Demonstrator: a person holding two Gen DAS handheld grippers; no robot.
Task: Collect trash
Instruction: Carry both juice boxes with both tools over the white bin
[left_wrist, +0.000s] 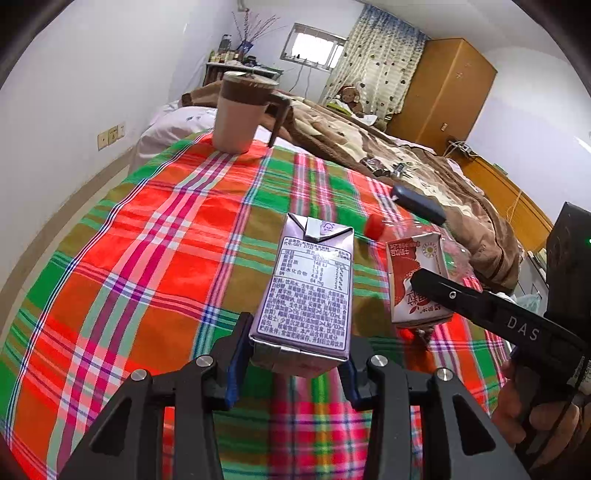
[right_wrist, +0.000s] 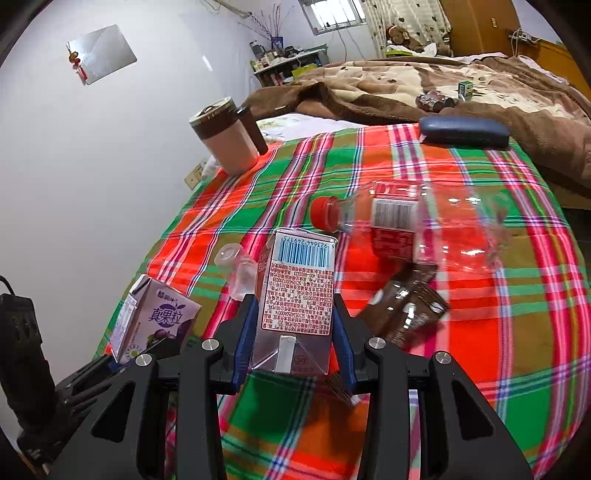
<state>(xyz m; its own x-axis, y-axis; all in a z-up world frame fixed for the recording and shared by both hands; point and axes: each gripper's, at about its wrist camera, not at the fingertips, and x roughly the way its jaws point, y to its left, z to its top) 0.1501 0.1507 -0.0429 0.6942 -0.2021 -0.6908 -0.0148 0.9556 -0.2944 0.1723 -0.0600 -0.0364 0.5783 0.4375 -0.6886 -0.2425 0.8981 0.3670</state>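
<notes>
A purple drink carton (left_wrist: 306, 288) is clamped at its lower end in my left gripper (left_wrist: 297, 343), tilted away from me and held off the plaid cloth (left_wrist: 147, 258). My right gripper (right_wrist: 294, 306) is shut on a red and white drink carton (right_wrist: 297, 295), barcode end pointing away. That red carton (left_wrist: 415, 273) also shows in the left wrist view, as does the purple carton (right_wrist: 159, 321) in the right wrist view. Lying on the cloth are a clear plastic bottle (right_wrist: 417, 225) with a red cap (right_wrist: 325, 214), a brown wrapper (right_wrist: 406, 306) and a small clear cup (right_wrist: 238, 269).
A pink and brown lidded mug (right_wrist: 227, 140) stands at the cloth's far left. A dark glasses case (right_wrist: 465, 129) lies at the far edge beside a brown blanket (right_wrist: 388, 85). A white wall (right_wrist: 92, 166) runs along the left. A hand (left_wrist: 535, 413) holds the right gripper.
</notes>
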